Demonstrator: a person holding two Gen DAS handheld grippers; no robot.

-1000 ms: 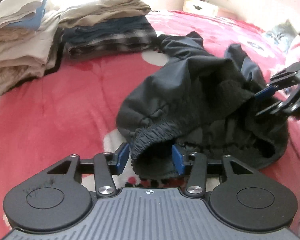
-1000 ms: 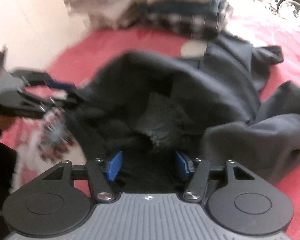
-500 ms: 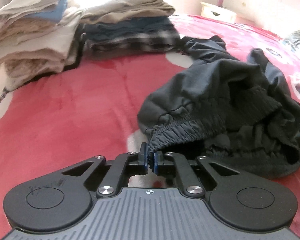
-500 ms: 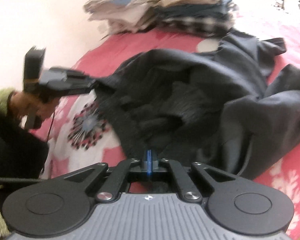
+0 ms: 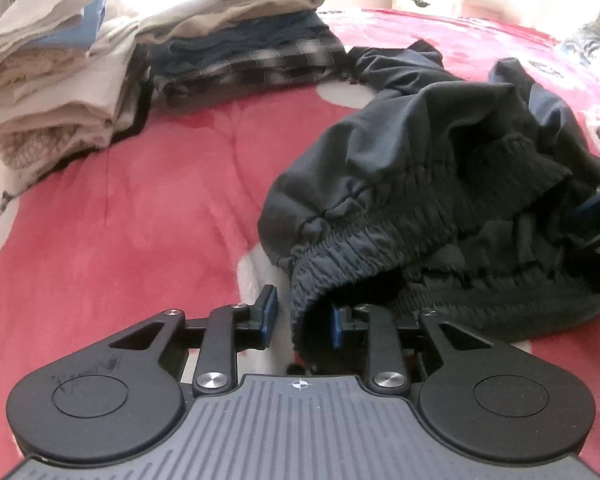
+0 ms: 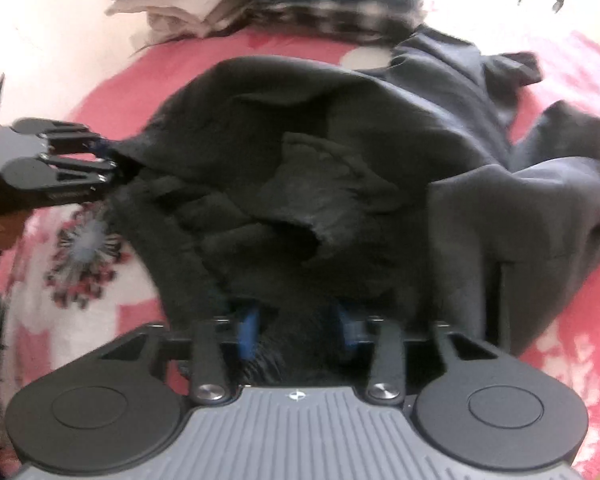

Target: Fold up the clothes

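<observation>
While both tongs are opening astride dark trousers (image 5: 440, 184) | folded stacks (image 5: 140, 60) lie beyond

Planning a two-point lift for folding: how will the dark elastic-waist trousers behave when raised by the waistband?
The dark trousers will likely sag limply: they lie crumpled in soft folds. The gathered waistband should stretch and bunch. Their smooth outer fabric may slip.

**Both grippers angled down, jaws parting**

The left gripper (image 5: 302, 314) tilts downward at the dark trousers' (image 5: 420, 184) elastic waistband, jaws opening with the hem between them. The right gripper (image 6: 298, 330) points steeply down at the same waistband, jaws opening around dark cloth.
</observation>
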